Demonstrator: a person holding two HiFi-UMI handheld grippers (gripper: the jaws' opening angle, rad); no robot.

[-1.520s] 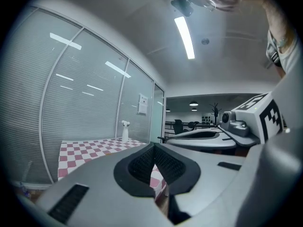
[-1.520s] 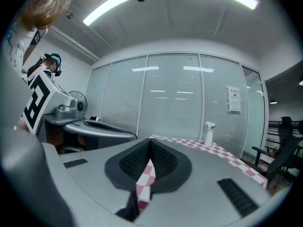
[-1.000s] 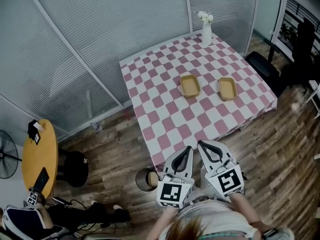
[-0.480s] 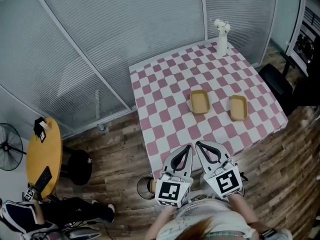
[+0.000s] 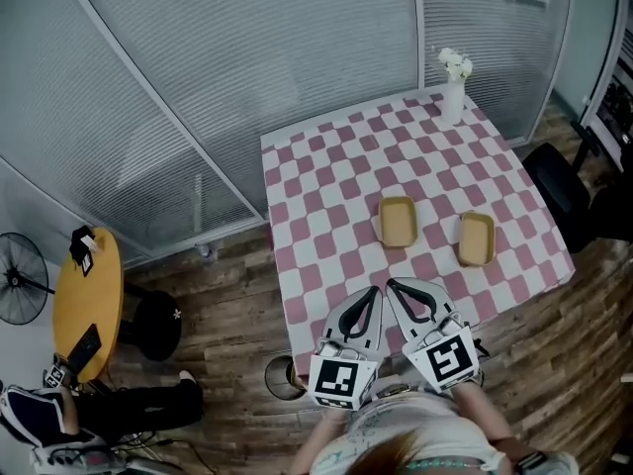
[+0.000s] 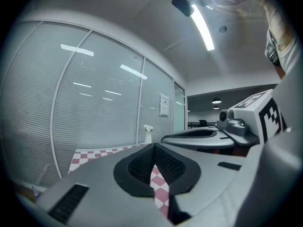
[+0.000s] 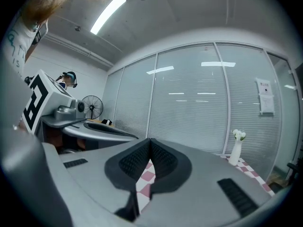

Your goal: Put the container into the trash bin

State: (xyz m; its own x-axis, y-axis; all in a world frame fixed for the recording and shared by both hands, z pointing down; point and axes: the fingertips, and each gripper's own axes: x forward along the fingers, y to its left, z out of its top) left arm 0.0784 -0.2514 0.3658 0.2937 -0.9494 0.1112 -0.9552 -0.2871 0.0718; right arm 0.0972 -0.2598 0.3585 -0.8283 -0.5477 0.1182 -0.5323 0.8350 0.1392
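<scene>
Both grippers are held side by side at the lower middle of the head view, over the near edge of the table (image 5: 326,166), with their tips pointed up the frame. In its own view the left gripper (image 5: 370,297) is seen with its jaws brought together at the tip and nothing between them. The right gripper (image 5: 398,290) is closed the same way and is likewise empty.

Two shallow tan containers lie on the checked cloth. The nearer container (image 5: 398,222) is found just above the jaw tips, almost straight ahead and a touch to the right. The farther container (image 5: 476,238) lies to the upper right, apart from the first. Each is set with its long axis running up the frame — roughly in line with the jaws, so that its near short end is presented to them. The right gripper is judged slightly the nearer to both. Neither container can be made out in the gripper views.

The trash bin (image 5: 280,376) stands on the floor at the lower left, by the table's corner and just left of the left gripper's marker cube — so a lifted container would have to be brought back down the frame and leftward.
</scene>
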